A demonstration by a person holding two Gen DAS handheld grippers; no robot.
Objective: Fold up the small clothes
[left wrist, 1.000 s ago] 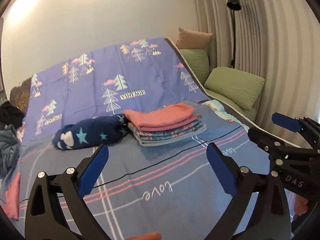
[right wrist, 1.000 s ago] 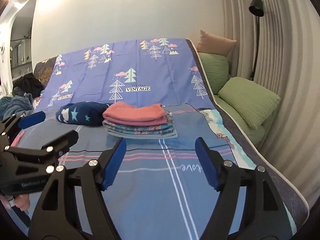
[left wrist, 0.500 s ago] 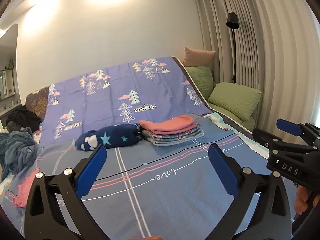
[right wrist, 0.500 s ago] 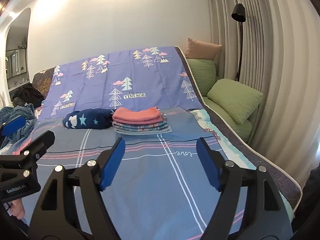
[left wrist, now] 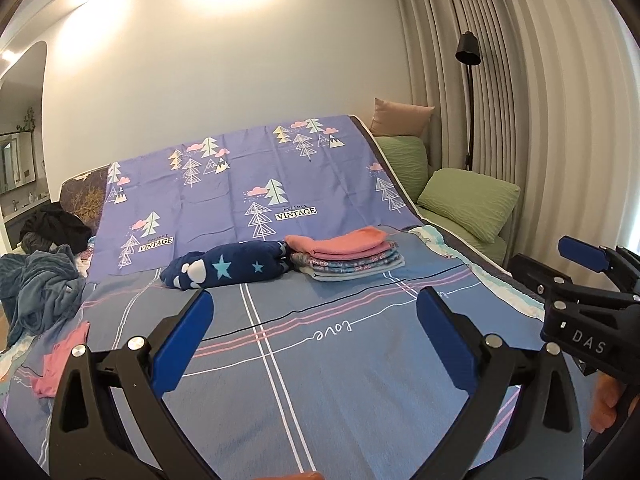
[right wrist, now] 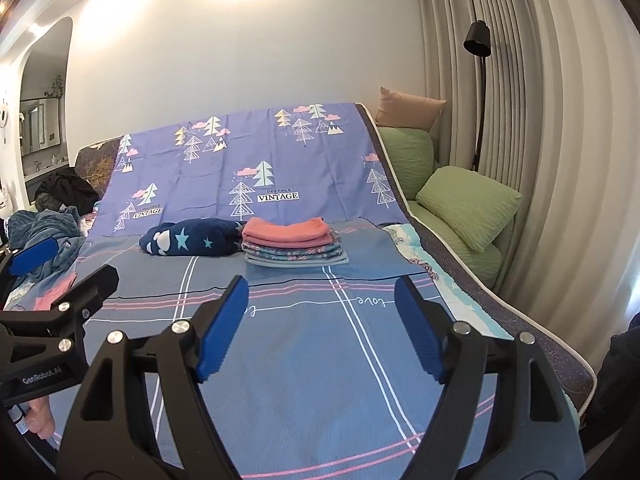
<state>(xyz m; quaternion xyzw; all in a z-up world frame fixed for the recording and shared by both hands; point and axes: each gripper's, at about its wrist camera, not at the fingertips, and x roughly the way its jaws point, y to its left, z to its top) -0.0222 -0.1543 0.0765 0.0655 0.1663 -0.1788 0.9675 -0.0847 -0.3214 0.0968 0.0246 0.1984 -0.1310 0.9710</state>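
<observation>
Grippers both spread wide and empty: left gripper [left wrist: 314, 308] and right gripper [right wrist: 322, 292] side by side over the near end of the bed, pads clear of the cloth, aimed a little downward along the mattress.

Ahead and below, only bare checked bedsheet [left wrist: 360, 380]; nothing lying between either pair of jaws.

Off to the far left edge, a rumpled blue-grey heap [left wrist: 40, 284], unsorted, well apart from both tools.

Straight ahead near the middle of the bed, the folded stack [left wrist: 348, 256], coral piece on top, edges squared, long side across the view. Looks finished; no need to touch again.

Touching its left end, a navy star-print bundle [left wrist: 228, 266], rolled more than folded, long axis also across the bed.

Smallest and most relevant: a loose pink garment [left wrist: 60, 360], flat and crumpled at the left edge of the sheet, near the heap. Lies left of both tools, much nearer the left one, so probably the next piece. Would call for swinging left and dragging it onto the open patch before folding.
</observation>
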